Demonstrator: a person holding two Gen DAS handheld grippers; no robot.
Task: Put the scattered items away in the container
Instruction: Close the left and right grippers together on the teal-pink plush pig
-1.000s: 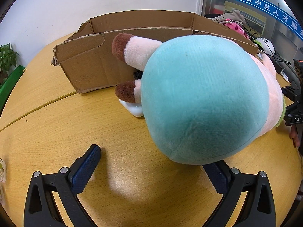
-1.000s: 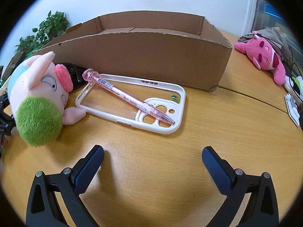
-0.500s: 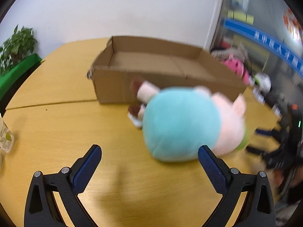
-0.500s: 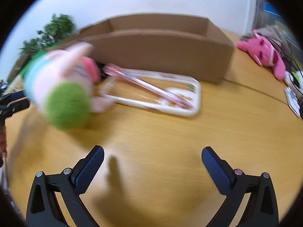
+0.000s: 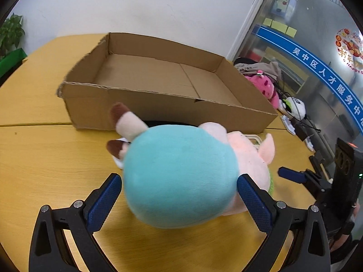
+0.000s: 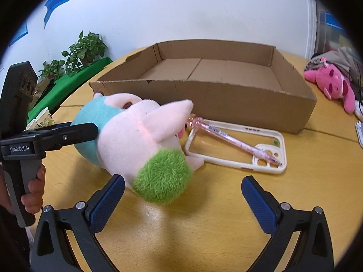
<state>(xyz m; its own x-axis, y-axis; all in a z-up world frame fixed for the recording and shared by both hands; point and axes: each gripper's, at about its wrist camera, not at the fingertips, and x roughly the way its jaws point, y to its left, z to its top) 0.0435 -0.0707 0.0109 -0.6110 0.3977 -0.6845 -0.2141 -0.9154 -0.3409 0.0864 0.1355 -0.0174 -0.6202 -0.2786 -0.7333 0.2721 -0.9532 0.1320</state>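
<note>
My left tool (image 5: 179, 200) has its two blue pads on each side of the soft toy pig (image 5: 181, 176), right against its round blue body, but I cannot tell if I am squeezing it yet or just touching. My right tool (image 6: 182, 200) is wide open with nothing in it, low over the surface (image 6: 204, 238) just in front of the pig's green tuft. The pig lies on the surface right in front of the cardboard box (image 5: 158, 111), which has nothing in it yet. The pig is fat and squishy, so I think it could pop out of my pads when I lift it. Its ear is close to the pink pen (image 6: 236, 141) lying across the white phone case (image 6: 270, 166), so a bump could roll the pen away. The box wall is close too, and the pig's feet could catch on it. On the left tool's side I can read "GenRobot.AI". The blue strip on the glass has Chinese writing.
</note>
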